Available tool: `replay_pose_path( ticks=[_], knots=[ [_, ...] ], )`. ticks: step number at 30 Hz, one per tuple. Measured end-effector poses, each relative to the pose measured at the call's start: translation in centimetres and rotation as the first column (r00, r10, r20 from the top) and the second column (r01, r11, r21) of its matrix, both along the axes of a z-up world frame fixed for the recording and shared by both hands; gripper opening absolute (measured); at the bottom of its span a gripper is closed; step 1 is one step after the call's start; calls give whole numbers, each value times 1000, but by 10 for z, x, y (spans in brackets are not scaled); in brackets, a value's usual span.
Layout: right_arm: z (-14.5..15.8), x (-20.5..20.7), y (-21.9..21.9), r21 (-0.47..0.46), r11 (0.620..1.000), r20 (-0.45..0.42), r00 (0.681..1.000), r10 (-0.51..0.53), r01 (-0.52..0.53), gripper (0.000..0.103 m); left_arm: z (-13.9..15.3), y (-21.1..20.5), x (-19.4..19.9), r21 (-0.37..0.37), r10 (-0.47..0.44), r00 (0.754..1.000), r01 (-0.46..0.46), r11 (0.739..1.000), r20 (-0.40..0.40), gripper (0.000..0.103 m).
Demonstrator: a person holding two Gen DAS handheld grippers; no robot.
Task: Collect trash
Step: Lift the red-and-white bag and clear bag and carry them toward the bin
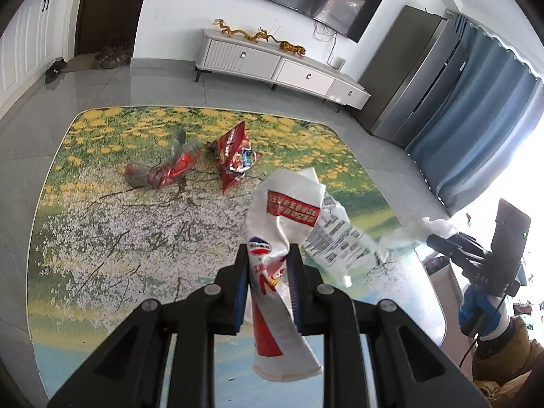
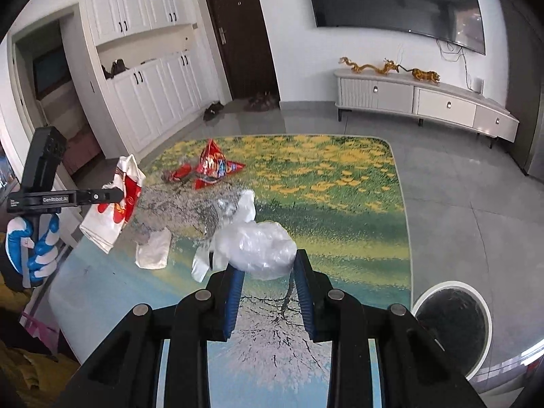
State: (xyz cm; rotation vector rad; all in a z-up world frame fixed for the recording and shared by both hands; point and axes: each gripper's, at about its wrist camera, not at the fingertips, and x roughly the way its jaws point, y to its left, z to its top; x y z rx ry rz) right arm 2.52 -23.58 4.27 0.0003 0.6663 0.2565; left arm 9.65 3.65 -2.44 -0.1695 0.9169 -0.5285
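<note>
My left gripper (image 1: 269, 255) is shut on a crumpled white and red wrapper (image 1: 284, 217) and holds it above the flowered rug (image 1: 102, 210); it also shows in the right wrist view (image 2: 115, 200). My right gripper (image 2: 268, 265) is shut on a crumpled clear plastic bag (image 2: 261, 248), held above the rug; it shows at the right of the left wrist view (image 1: 438, 234). A red snack bag (image 1: 234, 156) and a red and clear wrapper (image 1: 163, 170) lie on the rug further off. A white scrap (image 2: 153, 251) lies on the rug in the right wrist view.
A round white bin with a dark liner (image 2: 452, 323) stands at the rug's right edge. A white TV cabinet (image 1: 278, 64) lines the far wall under a television. Blue curtains (image 1: 476, 115) hang at the right. Shoes (image 2: 258, 100) lie by the dark door.
</note>
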Motion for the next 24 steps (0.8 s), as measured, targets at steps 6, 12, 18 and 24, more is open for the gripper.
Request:
replay_pose_path(
  ticks=[6, 12, 18, 24],
  knots=[
    [10, -9, -11, 27, 1000, 40, 999, -5, 3, 28, 6, -13, -1, -1, -3, 1000, 3, 1000, 2, 20],
    [16, -20, -30, 66, 998, 82, 996, -20, 15, 28, 16, -33, -1, 8, -17, 1000, 17, 1000, 6, 20],
    [17, -35, -66, 114, 991, 119, 990, -76, 63, 28, 28, -75, 1, 23, -69, 998, 69, 997, 7, 20],
    [8, -57, -124, 172, 969, 133, 971, -199, 175, 28, 34, -142, 7, 29, -164, 987, 163, 986, 1, 20]
  ],
)
